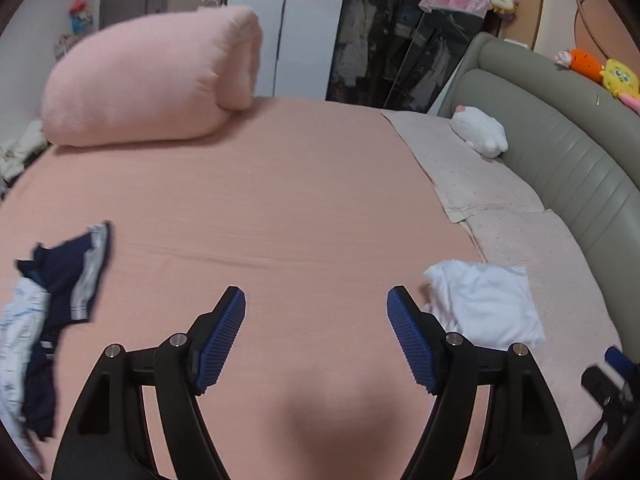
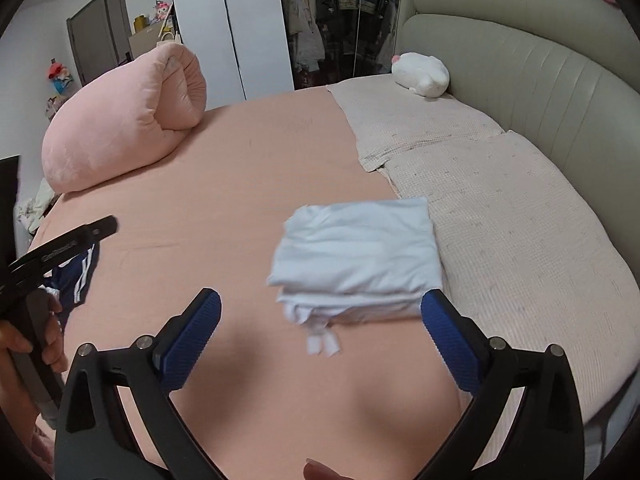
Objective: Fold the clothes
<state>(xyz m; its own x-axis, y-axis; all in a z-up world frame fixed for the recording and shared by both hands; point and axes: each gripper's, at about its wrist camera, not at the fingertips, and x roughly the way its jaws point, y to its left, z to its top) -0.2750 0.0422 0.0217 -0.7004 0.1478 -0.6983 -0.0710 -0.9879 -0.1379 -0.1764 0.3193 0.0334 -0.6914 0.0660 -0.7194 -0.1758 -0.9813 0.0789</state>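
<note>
A folded white cotton garment (image 2: 356, 256) lies flat on the salmon-pink bedsheet (image 2: 256, 184), its far right corner touching the pale speckled quilted pillow cover (image 2: 500, 216) along the grey padded headboard (image 2: 520, 80). The right gripper (image 2: 320, 320) hangs above the near edge of that garment with its blue ribbed pads (image 2: 452, 344) spread wide apart and nothing between them; a small white tab of cloth sticks out from the fold just below. The left gripper (image 1: 316, 320) is over bare sheet, its blue pads (image 1: 222, 336) also well apart and empty. In the left wrist view the same white garment (image 1: 484, 300) sits just right of the tongs, and a loose heap of navy shorts with white side stripes and a pale printed cloth (image 1: 52, 312) lies at the left edge of the bed, unfolded. A rolled pink fleece blanket (image 1: 152, 80) rests at the far corner, and a white plush toy (image 1: 480, 132) sits against the headboard
</note>
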